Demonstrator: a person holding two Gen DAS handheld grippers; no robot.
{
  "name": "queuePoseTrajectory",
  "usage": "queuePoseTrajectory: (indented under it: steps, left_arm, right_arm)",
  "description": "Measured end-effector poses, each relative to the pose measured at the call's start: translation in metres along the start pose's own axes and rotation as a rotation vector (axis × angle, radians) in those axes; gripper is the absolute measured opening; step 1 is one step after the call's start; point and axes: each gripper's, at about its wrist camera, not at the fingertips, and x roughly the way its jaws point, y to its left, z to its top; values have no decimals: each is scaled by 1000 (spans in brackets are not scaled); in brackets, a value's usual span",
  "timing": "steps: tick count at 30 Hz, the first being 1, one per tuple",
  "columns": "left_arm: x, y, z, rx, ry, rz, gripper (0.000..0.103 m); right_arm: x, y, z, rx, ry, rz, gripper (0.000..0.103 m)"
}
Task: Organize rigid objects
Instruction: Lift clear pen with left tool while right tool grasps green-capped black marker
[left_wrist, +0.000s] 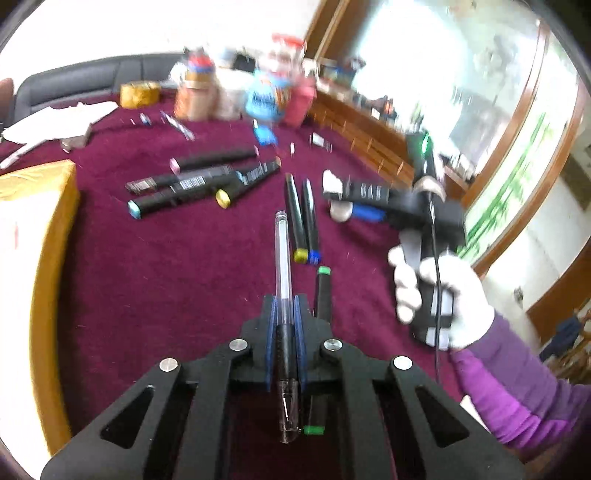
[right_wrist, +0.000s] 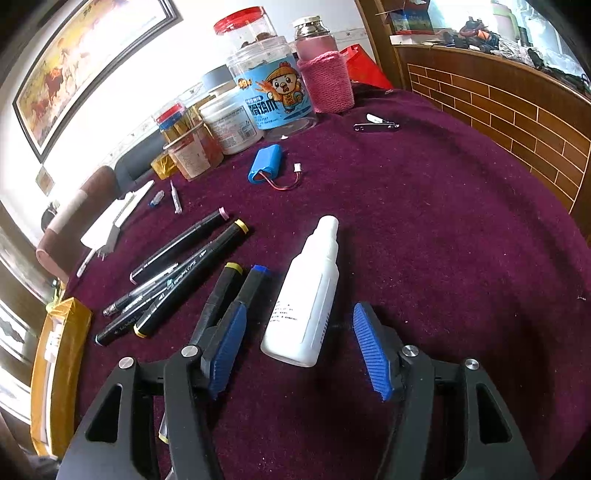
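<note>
My left gripper (left_wrist: 284, 306) is shut on a clear gel pen (left_wrist: 282, 251), which points away from me above the maroon cloth (left_wrist: 166, 277). A green-capped marker (left_wrist: 323, 291) lies just beneath and right of it. Beyond it, two markers with a yellow and a blue cap (left_wrist: 303, 221) lie side by side, with a pile of black markers (left_wrist: 192, 184) further left. My right gripper (right_wrist: 298, 314) stands open around a white spray bottle (right_wrist: 310, 291) that lies on the cloth, its pads (right_wrist: 227, 347) clear of it. The same marker pair (right_wrist: 236, 288) lies left of the bottle.
Jars and a pink-sleeved bottle (right_wrist: 325, 74) crowd the far side of the table, with a blue battery pack (right_wrist: 271, 164) in front of them. A yellow package (left_wrist: 33, 229) sits at the left edge. A white-gloved hand (left_wrist: 439, 295) holds the right gripper. Small metal items (right_wrist: 376, 123) lie far right.
</note>
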Motion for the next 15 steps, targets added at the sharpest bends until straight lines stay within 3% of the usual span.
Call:
queuePoseTrajectory:
  steps: [1, 3, 5, 8, 11, 15]
  left_arm:
    - [-10, 2, 1, -7, -25, -7, 7]
    - [-27, 8, 3, -15, -58, -14, 7]
    - [-41, 15, 4, -26, -85, -9, 7]
    - [-57, 32, 5, -72, -119, -13, 7]
    - [-69, 52, 3, -123, -143, -7, 7]
    - [-88, 79, -4, -177, -172, 33, 7]
  right_arm:
    - [-4, 1, -2, 7, 33, 3, 55]
    - [-20, 5, -12, 49, 103, 130, 55]
    - [-44, 23, -30, -7, 150, 176, 55]
    - [-63, 54, -60, -111, 208, 154, 55]
    - [-55, 84, -92, -194, 296, 120, 55]
    - [-44, 114, -108, -318, 261, -7, 54]
